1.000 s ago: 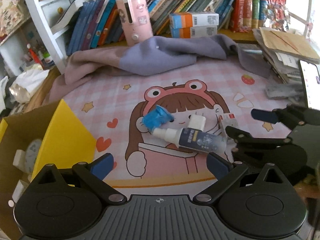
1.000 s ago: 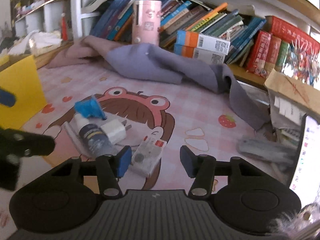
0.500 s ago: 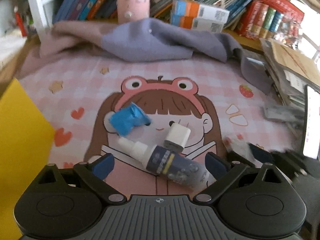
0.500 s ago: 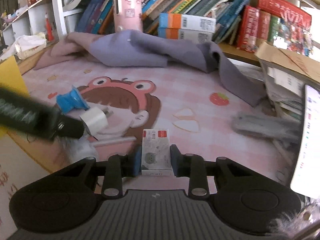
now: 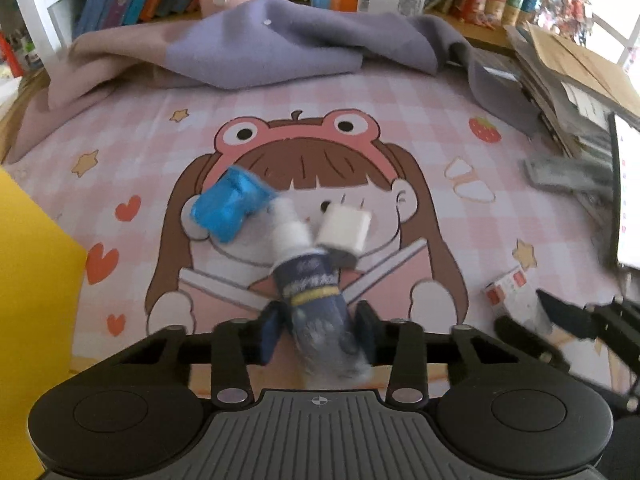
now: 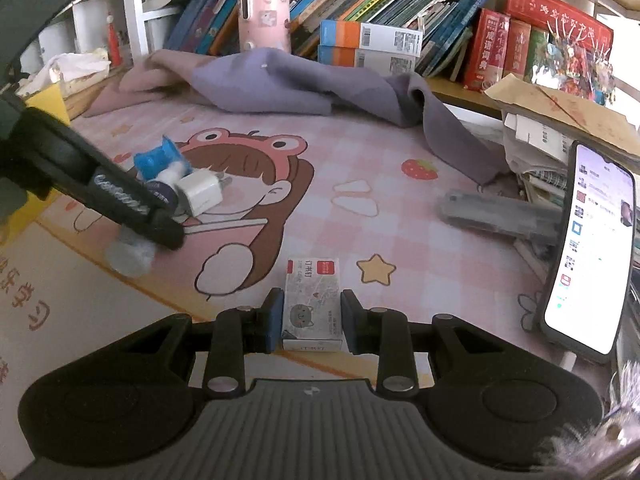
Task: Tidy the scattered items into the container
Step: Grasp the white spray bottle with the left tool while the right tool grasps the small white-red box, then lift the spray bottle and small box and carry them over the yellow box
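My left gripper point(image 5: 318, 334) is shut on a dark blue spray bottle point(image 5: 312, 284) with a white cap, low over the pink mat. A white charger plug point(image 5: 344, 228) and a crumpled blue wrapper point(image 5: 226, 206) lie just beyond it. My right gripper point(image 6: 311, 320) is shut on a small white staple box point(image 6: 312, 300) with a red label, resting on the mat. The left gripper also shows in the right wrist view point(image 6: 132, 216), at the left. The yellow flap of the cardboard container point(image 5: 32, 280) stands at the left edge.
A purple-grey cloth point(image 5: 256, 48) is bunched at the back before a shelf of books point(image 6: 360, 8) and a pink box point(image 6: 264, 12). A lit phone point(image 6: 588, 256) leans at the right by a paper stack point(image 6: 560, 120). A grey object point(image 6: 496, 212) lies beside it.
My left gripper moved forward and closed on the spray bottle, which turned to point away from me. My right gripper stays closed on the staple box.
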`<act>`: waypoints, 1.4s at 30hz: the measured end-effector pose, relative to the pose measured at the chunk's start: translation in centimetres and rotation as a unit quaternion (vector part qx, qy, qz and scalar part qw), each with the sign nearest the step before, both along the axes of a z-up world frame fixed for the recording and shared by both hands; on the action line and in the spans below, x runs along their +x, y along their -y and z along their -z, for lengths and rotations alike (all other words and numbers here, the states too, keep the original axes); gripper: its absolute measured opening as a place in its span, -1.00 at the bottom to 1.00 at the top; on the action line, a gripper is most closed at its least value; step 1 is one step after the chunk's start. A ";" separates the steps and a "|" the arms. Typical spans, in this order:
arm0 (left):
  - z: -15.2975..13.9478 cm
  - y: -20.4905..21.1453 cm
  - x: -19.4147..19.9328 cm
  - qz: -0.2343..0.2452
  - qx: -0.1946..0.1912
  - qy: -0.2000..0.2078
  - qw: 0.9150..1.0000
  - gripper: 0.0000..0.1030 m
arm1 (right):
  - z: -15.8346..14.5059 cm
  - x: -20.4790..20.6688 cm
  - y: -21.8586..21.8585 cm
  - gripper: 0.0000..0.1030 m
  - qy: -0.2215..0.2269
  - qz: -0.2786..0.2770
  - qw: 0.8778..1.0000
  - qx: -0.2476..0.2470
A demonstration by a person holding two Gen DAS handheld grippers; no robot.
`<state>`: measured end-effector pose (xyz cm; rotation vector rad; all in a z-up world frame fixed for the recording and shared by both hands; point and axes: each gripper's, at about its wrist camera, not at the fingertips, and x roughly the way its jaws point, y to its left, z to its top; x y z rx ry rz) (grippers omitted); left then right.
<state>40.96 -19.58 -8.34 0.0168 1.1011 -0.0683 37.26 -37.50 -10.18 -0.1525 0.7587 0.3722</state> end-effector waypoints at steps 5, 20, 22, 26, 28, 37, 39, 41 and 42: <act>-0.3 -0.2 -3.0 0.032 0.004 -0.023 0.999 -0.40 | -0.3 -1.3 0.6 -0.45 -0.013 -0.015 1.000 -0.012; -0.4 0.9 -8.1 0.088 0.017 -0.012 0.996 -0.34 | -0.6 -4.2 0.9 -0.43 -0.026 -0.013 0.999 -0.023; -0.4 0.9 -8.4 0.086 0.016 -0.006 0.996 -0.34 | -0.6 -4.2 0.9 -0.43 -0.026 -0.010 0.999 -0.022; -0.4 1.2 -8.8 0.087 0.023 0.004 0.996 -0.40 | -0.6 -4.2 0.9 -0.46 -0.023 -0.012 0.999 -0.023; -0.6 1.2 -9.0 0.082 0.018 0.005 0.996 -0.40 | -0.9 -4.4 1.0 -0.46 -0.022 -0.014 1.000 -0.015; -4.3 0.4 -9.9 0.079 -0.022 0.044 0.996 -0.40 | -3.4 -5.4 1.2 -0.46 -0.008 -0.013 1.000 0.009; -5.3 0.1 -10.2 0.077 -0.037 0.052 0.995 -0.40 | -4.4 -5.6 1.4 -0.46 -0.004 -0.012 1.000 0.018; -6.2 -0.2 -10.5 0.075 -0.055 0.061 0.994 -0.40 | -5.5 -5.9 1.5 -0.46 -0.002 -0.010 0.999 0.030; -6.4 -0.4 -10.6 0.074 -0.066 0.065 0.993 -0.40 | -6.0 -6.1 1.6 -0.46 -0.001 -0.009 0.999 0.036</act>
